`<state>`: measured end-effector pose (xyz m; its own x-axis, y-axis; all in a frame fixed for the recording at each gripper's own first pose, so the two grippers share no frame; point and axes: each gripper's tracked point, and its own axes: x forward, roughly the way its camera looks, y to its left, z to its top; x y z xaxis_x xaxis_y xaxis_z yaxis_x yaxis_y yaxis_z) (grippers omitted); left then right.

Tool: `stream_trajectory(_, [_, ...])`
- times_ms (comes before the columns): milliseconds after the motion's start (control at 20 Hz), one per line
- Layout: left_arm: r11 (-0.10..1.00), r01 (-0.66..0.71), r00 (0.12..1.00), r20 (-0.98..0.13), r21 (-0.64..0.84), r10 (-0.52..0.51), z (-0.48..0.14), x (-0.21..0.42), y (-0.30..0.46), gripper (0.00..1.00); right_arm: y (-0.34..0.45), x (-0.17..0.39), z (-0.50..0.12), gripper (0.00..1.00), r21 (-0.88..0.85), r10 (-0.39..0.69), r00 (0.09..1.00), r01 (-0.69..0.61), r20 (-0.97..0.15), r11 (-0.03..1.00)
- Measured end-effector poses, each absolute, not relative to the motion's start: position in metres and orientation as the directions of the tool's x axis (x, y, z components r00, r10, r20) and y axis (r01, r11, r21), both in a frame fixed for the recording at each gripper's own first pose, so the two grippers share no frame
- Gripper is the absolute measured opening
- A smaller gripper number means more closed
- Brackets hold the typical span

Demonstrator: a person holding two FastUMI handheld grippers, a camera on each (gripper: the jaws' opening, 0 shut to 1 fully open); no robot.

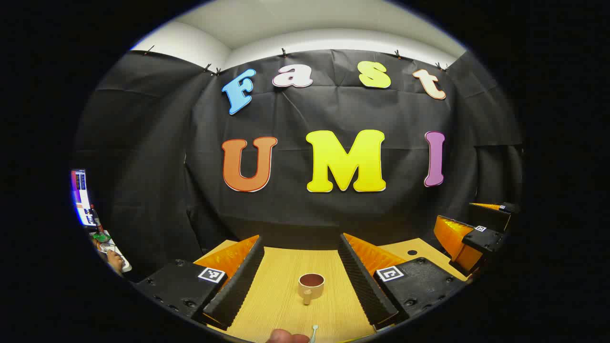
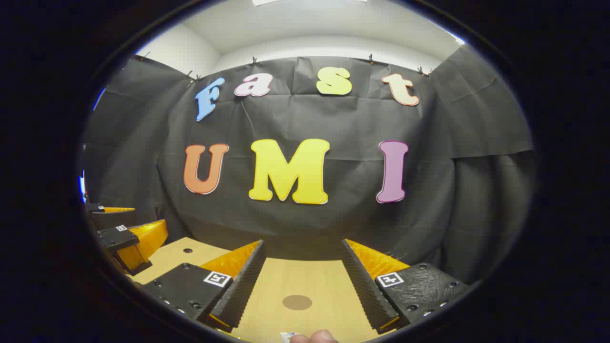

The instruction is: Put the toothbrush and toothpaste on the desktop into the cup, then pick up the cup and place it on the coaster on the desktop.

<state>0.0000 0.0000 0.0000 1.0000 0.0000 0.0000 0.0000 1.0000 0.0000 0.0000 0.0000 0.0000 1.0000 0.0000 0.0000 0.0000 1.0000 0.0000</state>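
Observation:
A cream cup point(image 1: 311, 286) with a dark inside stands upright on the wooden desktop point(image 1: 281, 305), its handle turned toward me. It sits between the spread fingers of my left gripper point(image 1: 301, 243), which is open and touches nothing. At the bottom edge lies the pale tip of the toothbrush point(image 1: 313, 332). In the right gripper view a round brown coaster point(image 2: 297, 302) lies flat on the desktop between the fingers of my open right gripper point(image 2: 302, 245). A white corner of the toothpaste point(image 2: 288, 336) peeks in at the bottom.
A person's fingertip point(image 1: 286, 337) rests by the toothbrush, and another fingertip point(image 2: 318, 336) by the toothpaste. The right gripper point(image 1: 464, 221) hangs at the far right, the left gripper point(image 2: 128, 233) at the far left. A small hole point(image 1: 412, 252) marks the desktop. Black cloth backs the table.

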Motion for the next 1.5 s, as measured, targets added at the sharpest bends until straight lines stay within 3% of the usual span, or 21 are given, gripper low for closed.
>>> stream_trajectory(1250, [1.000,-0.001,1.000,-0.031,0.014,0.001,-0.013,0.001,-0.001,0.99,0.000,0.006,-0.023,0.97,0.011,0.008,0.999,-0.007,-0.051,1.000])
stream_trajectory(1500, [1.000,0.003,0.997,-0.081,0.022,-0.001,-0.039,-0.003,0.001,0.99,-0.003,0.004,-0.045,0.95,-0.021,0.009,0.996,-0.011,-0.092,1.000])
